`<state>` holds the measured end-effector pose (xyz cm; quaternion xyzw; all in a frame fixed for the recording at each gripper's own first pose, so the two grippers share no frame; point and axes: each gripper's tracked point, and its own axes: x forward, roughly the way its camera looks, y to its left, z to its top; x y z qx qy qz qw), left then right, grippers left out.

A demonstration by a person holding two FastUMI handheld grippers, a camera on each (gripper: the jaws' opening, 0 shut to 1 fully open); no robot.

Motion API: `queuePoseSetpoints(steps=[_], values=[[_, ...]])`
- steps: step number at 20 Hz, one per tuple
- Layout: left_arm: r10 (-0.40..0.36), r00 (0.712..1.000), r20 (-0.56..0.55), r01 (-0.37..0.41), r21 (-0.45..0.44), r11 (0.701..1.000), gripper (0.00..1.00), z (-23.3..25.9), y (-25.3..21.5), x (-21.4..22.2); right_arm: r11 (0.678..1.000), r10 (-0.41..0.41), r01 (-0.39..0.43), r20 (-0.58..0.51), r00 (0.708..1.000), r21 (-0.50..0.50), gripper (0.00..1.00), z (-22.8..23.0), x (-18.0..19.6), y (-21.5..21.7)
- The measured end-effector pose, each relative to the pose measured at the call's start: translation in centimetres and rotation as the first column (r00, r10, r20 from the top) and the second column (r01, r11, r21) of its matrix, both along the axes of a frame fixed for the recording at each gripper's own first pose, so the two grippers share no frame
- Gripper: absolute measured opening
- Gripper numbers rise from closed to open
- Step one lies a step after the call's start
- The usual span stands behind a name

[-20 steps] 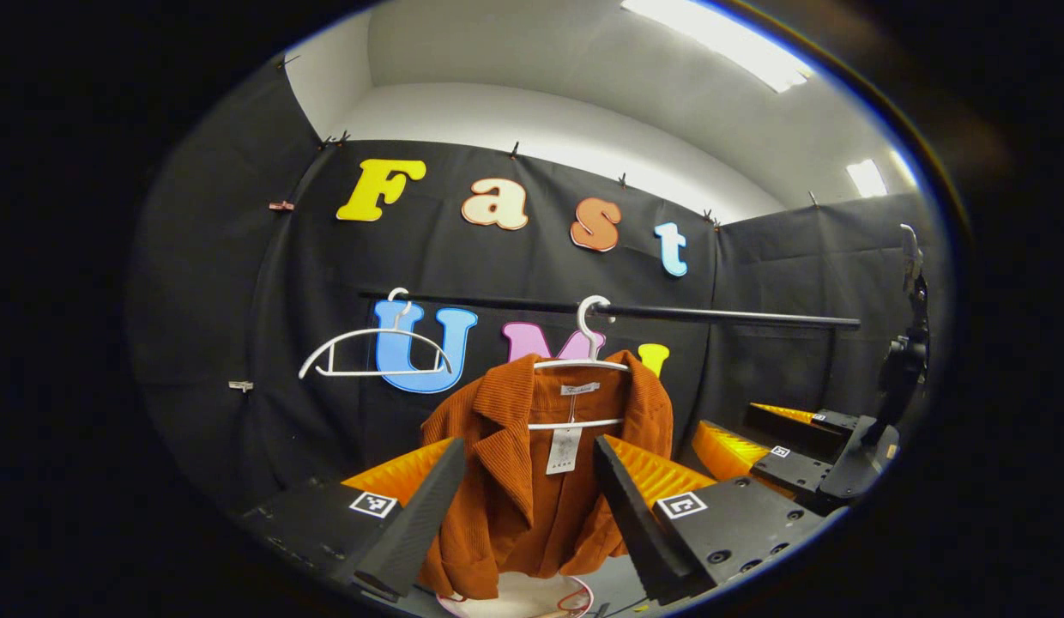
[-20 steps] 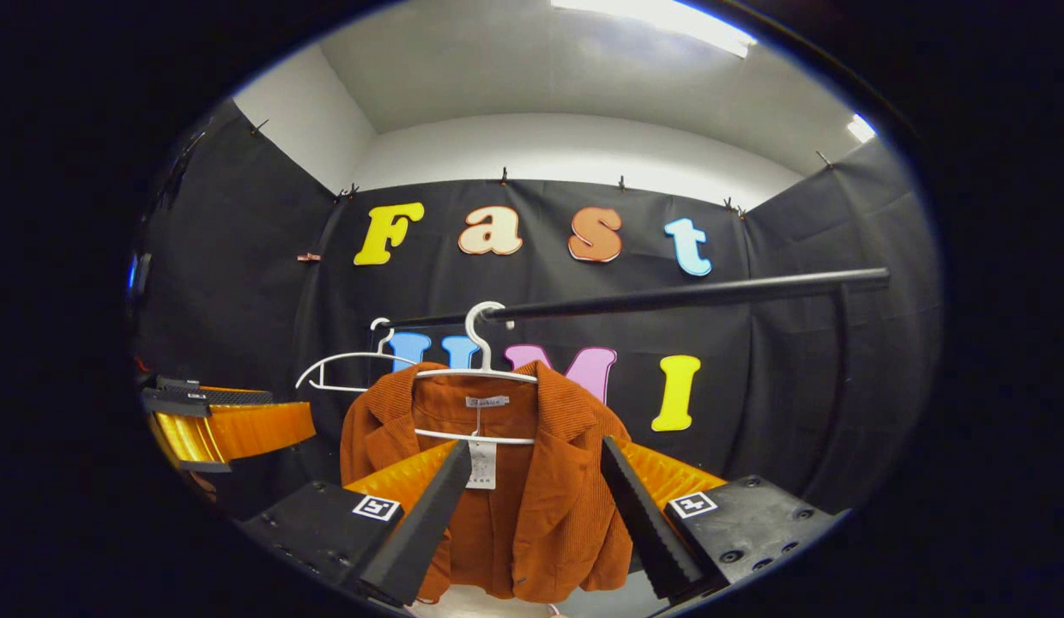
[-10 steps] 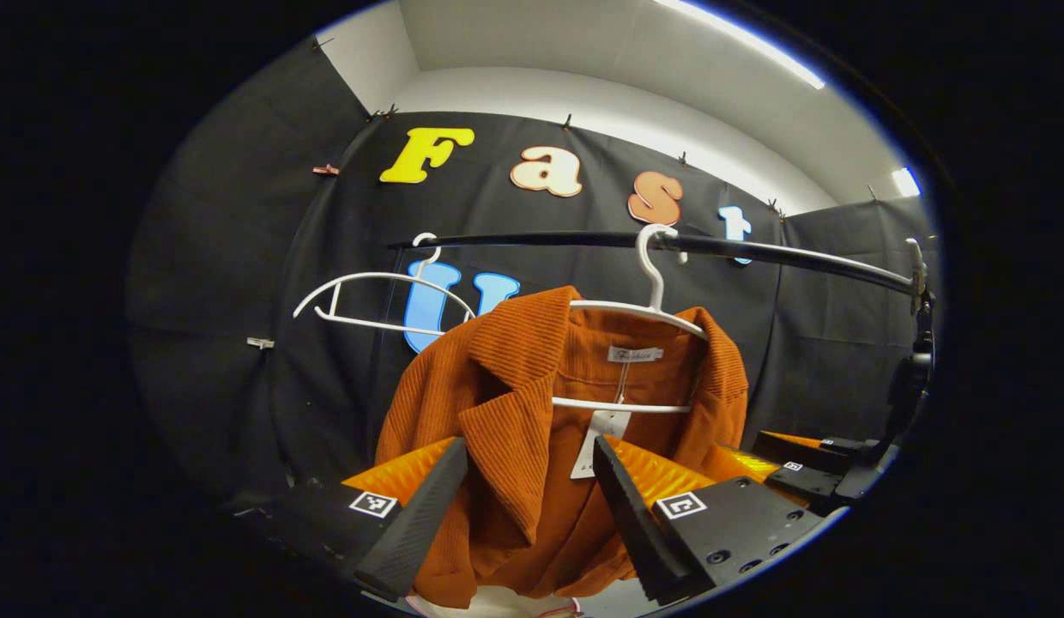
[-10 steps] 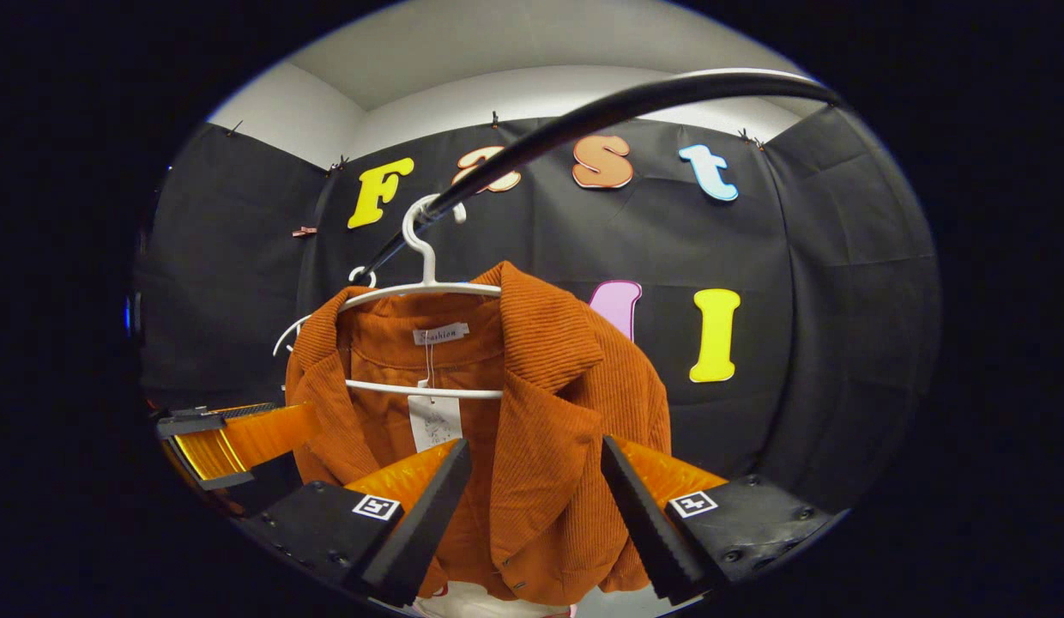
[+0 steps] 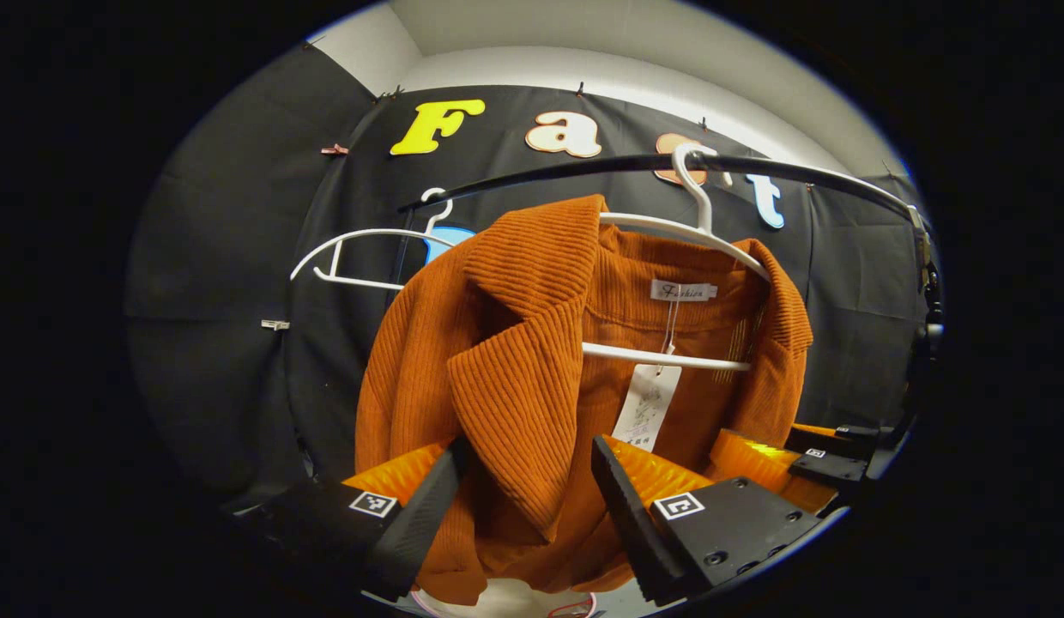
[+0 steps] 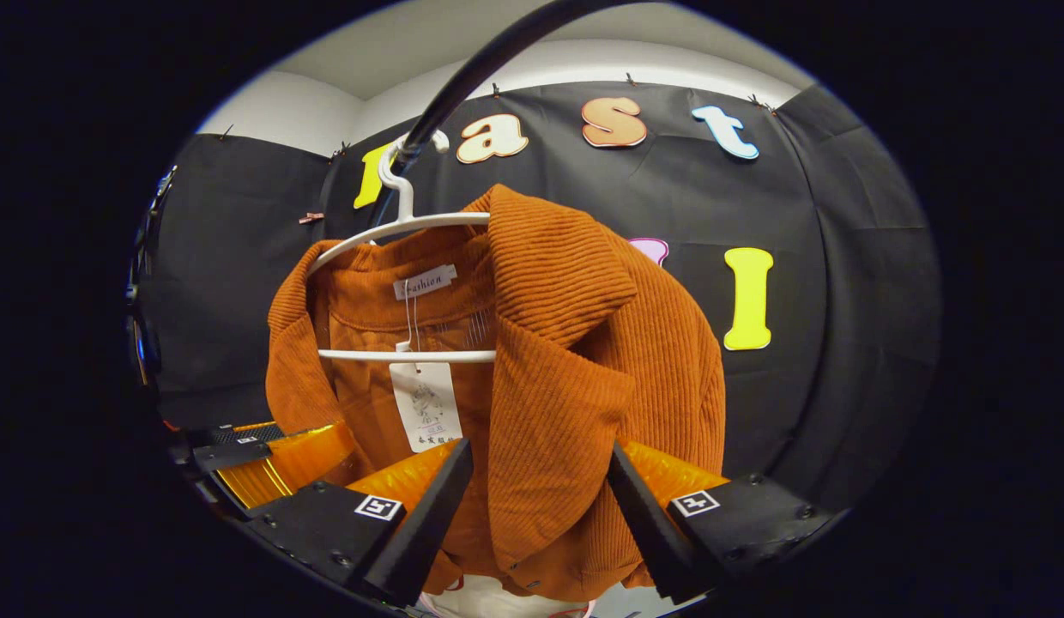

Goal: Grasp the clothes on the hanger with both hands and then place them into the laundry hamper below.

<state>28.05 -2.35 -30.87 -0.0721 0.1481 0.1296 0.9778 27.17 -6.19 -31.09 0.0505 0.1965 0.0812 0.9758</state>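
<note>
A rust-orange corduroy jacket (image 5: 532, 369) (image 6: 566, 360) hangs on a white hanger (image 5: 669, 227) (image 6: 395, 227) hooked over a black rail (image 5: 583, 167) (image 6: 463, 77). A paper tag dangles inside the collar. My left gripper (image 5: 525, 446) is open, and the jacket's left lapel hangs between its fingers. My right gripper (image 6: 539, 446) is open as well, straddling the other lapel. Each view also catches the other gripper (image 5: 807, 463) (image 6: 275, 455) off to the side. A white hamper rim (image 5: 506, 596) (image 6: 489, 592) peeks out under the jacket's hem.
A second, bare white hanger (image 5: 360, 249) hangs on the rail to the left of the jacket. Black cloth walls close the booth behind and on both sides.
Both grippers have moved in close to the jacket and risen toward its collar; the lapels now lie between the open fingers. The jacket still hangs on its hanger.
</note>
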Motion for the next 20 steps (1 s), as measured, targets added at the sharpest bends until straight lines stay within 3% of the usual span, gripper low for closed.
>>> queuePoseSetpoints(steps=[6, 7, 8, 9, 12, 14, 20], values=[[0.042, 0.999, 0.006, -0.042, -0.017, 0.999, 0.90, -0.7, 1.2, 2.6, 0.999, -0.041, 0.041, -0.015, 0.999, 0.020, 0.97, -1.7, 2.8, -1.5], [0.035, 0.999, 0.003, -0.035, -0.029, 0.999, 0.88, -0.9, 1.3, 2.8, 0.998, -0.054, 0.054, -0.010, 0.999, 0.015, 0.92, -1.7, 3.2, -2.2], [0.043, 0.999, -0.001, -0.043, -0.030, 0.999, 0.82, -1.0, 1.5, 2.8, 0.998, -0.055, 0.055, -0.008, 0.998, 0.011, 0.80, -1.9, 3.3, -2.6], [0.075, 0.997, -0.004, -0.075, -0.017, 0.997, 0.66, -1.0, 2.6, 2.5, 0.999, -0.048, 0.049, -0.015, 0.999, 0.008, 0.72, -1.7, 3.3, -3.1], [0.123, 0.992, 0.005, -0.123, 0.003, 0.992, 0.15, -0.3, 4.2, 2.4, 0.998, -0.067, 0.067, 0.008, 0.998, 0.000, 0.15, -1.5, 4.8, -4.7], [0.141, 0.990, -0.011, -0.141, 0.008, 0.990, 0.09, -0.2, 5.4, 2.5, 0.997, -0.070, 0.070, -0.002, 0.998, 0.024, 0.12, -1.2, 4.5, -5.6], [0.265, 0.963, 0.043, -0.268, 0.079, 0.960, 0.08, 4.3, 10.1, 0.2, 0.977, -0.191, 0.187, 0.032, 0.981, 0.106, 0.16, 1.7, 5.3, -11.2]])
